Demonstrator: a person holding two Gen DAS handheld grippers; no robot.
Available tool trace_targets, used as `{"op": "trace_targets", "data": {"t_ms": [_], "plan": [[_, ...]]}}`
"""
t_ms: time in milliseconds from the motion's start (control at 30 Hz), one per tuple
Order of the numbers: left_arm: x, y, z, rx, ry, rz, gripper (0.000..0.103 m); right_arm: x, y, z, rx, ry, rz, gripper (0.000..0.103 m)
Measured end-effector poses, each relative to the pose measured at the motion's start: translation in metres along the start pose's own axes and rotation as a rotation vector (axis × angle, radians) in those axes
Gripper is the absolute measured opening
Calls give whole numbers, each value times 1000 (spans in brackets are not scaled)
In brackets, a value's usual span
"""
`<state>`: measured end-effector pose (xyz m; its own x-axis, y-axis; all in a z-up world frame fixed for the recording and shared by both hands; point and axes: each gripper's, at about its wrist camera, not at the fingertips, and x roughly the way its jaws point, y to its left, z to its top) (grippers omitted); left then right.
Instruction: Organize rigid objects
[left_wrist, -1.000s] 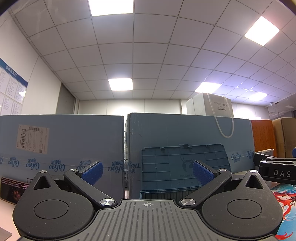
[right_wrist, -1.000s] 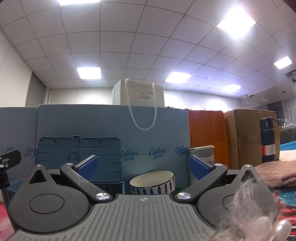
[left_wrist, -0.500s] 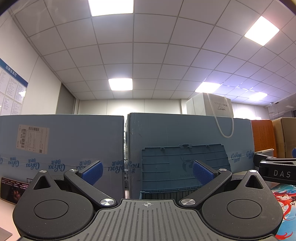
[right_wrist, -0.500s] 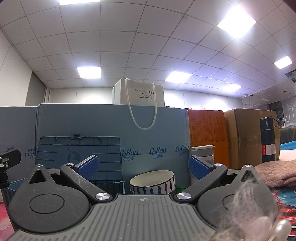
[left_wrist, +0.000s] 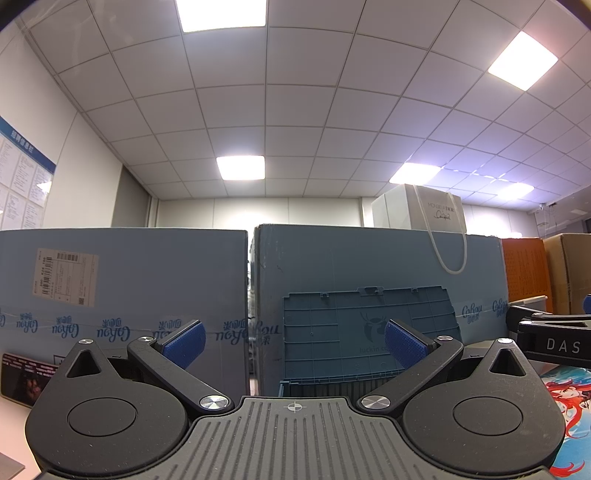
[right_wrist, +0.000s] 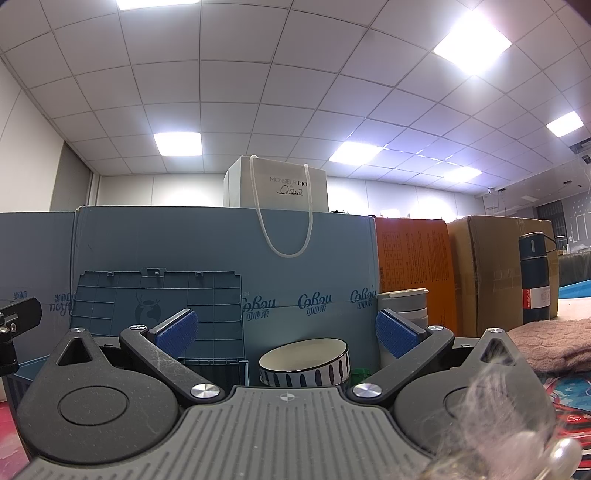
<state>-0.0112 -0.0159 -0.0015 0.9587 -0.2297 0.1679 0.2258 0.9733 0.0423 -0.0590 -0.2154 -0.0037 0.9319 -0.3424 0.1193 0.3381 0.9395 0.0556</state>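
My left gripper (left_wrist: 294, 341) is open and empty, low over the table, facing a blue plastic crate (left_wrist: 332, 386) whose lid (left_wrist: 369, 328) stands upright. My right gripper (right_wrist: 285, 330) is open and empty. Just ahead of it sits a white bowl with dark stripes (right_wrist: 304, 363). A grey lidded cup (right_wrist: 404, 306) stands behind the right pad, and a small green object (right_wrist: 360, 374) sits beside the bowl. The crate and its lid (right_wrist: 159, 314) also show left in the right wrist view. A dark thermos (right_wrist: 535, 280) stands far right.
Large blue cardboard boxes (left_wrist: 122, 291) wall off the back, with a white paper bag (right_wrist: 277, 190) on top. Orange (right_wrist: 413, 269) and brown boxes (right_wrist: 491, 266) stand at right. A pink knit cloth (right_wrist: 546, 343) lies at right. The other gripper (left_wrist: 550, 338) shows at the left view's right edge.
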Motion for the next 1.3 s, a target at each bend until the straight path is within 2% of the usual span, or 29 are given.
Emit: {"op": "trace_targets", "data": {"t_ms": [1300], "plan": [[2, 2, -1, -13, 16, -9, 103, -2, 1, 0, -9, -5, -7, 103]]}}
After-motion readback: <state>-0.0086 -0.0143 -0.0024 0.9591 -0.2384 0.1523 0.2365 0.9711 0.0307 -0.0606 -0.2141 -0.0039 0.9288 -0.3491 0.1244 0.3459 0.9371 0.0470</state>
